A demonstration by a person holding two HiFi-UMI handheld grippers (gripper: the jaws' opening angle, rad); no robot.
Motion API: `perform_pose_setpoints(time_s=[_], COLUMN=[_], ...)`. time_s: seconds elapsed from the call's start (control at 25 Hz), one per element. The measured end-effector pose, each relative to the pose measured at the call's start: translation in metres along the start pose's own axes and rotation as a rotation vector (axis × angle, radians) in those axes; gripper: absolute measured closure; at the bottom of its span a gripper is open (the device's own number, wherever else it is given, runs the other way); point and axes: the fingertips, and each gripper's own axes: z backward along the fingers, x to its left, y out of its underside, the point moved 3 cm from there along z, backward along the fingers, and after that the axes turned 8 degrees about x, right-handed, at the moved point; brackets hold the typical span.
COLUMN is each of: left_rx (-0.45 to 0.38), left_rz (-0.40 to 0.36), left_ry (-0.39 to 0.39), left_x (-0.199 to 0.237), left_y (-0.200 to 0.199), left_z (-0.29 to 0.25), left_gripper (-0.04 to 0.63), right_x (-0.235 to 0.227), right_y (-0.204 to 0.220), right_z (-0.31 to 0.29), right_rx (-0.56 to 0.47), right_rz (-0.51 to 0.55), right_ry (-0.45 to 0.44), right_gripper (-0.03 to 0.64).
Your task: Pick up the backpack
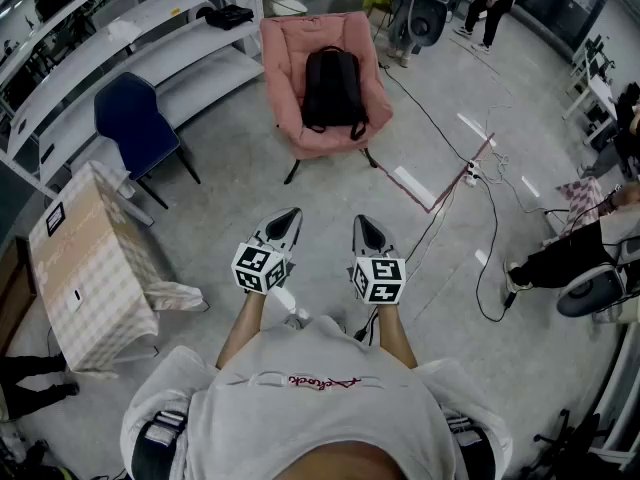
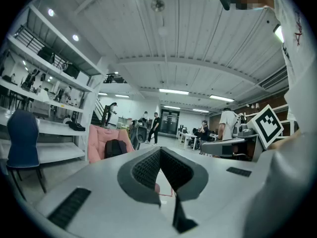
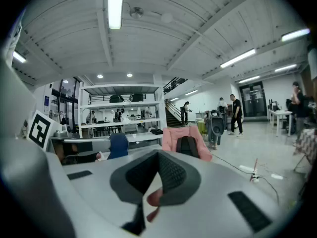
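Both closed and empty, left gripper [image 1: 291, 215] and right gripper [image 1: 363, 221] would only shove the black backpack [image 1: 333, 88] on the armchair [image 1: 284, 60] unless opened.

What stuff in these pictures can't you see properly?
- Black fabric backpack on the pink padded chair: head view, too small to show zips or handle.
- Chair's legs: left gripper view, hidden behind the grey body of the left gripper.
- Dark object on the white shelf: head view, too small to name.
- Under the checked tablecloth: head view, covered by the cloth.
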Motion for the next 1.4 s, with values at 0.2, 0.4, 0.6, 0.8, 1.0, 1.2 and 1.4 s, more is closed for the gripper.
perform_pose_setpoints(time_s=[0.2,0.4,0.6,0.8,1.0,1.2,1.4], left_rx=[-0.002,-0.003,-0.004,-0.009,-0.024,-0.022,-0.012], left_rz=[-0.003,-0.005,-0.011,-0.008,-0.009,0.006,0.007], left_ry=[0.005,0.022,0.044,0.07,0.083,0.093,0.105], left_x=[0.002,0.006,0.018,0.035,0.056,0.07,0.072], left_y=[-0.005,-0.005,-0.007,-0.011,-0.012,-0.008,-0.006], left_z=[-0.004,-0.004,-0.003,0.001,0.007,0.012,0.009], left_gripper=[0.586,0.586,0.586,0.586,0.586,0.586,0.586], right_x=[-0.001,0.002,0.012,0.025,0.036,0.045,0.049], right_y=[-0.006,-0.006,-0.009,-0.015,-0.022,-0.025,-0.024], right_z=[-0.002,-0.003,-0.009,-0.019,-0.03,-0.037,-0.042], right_rx=[0.001,-0.002,-0.011,-0.01,-0.031,-0.036,-0.029], right_rz=[0.009,0.006,0.011,-0.003,-0.014,-0.015,-0.022], right_ry=[0.0,0.017,0.038,0.064,0.08,0.095,0.091], right_gripper=[0.597,0.597,0.597,0.597,0.597,0.597,0.597])
